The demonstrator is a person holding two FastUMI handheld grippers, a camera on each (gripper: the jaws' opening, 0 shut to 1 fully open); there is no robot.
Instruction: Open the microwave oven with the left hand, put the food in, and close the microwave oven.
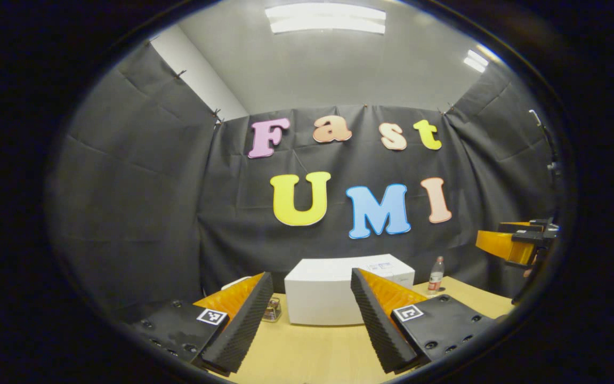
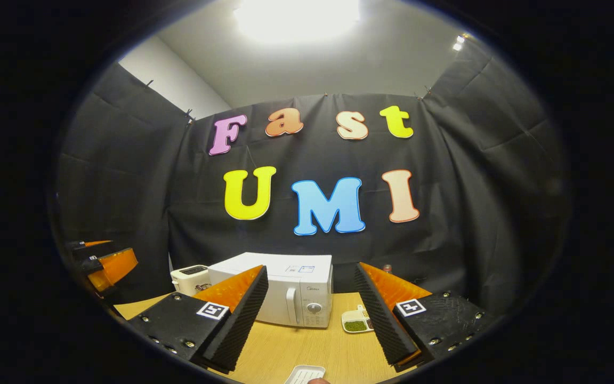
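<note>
Microwave: centre of the right gripper view, lower half, on the table; door looks shut, handle and dial on its right side.
Same oven: centre-bottom in the left gripper view, plain white face toward the camera.
Food: small dish with green bits, just right of the oven; white tray at bottom edge, contents not clear. Which one counts as the food: cannot tell.
Left gripper: fingers spread wide, nothing between, well short of the oven.
Right gripper: fingers spread wide, holding nothing.
Stage: shut door and dish outside fit a start; food already inside can't be ruled out.
Risk: thin handle, easy slip off; hard pull could drag the light oven.
Risk: dish near door swing, could get knocked.
Extras: toaster left of oven, bottle right.
</note>
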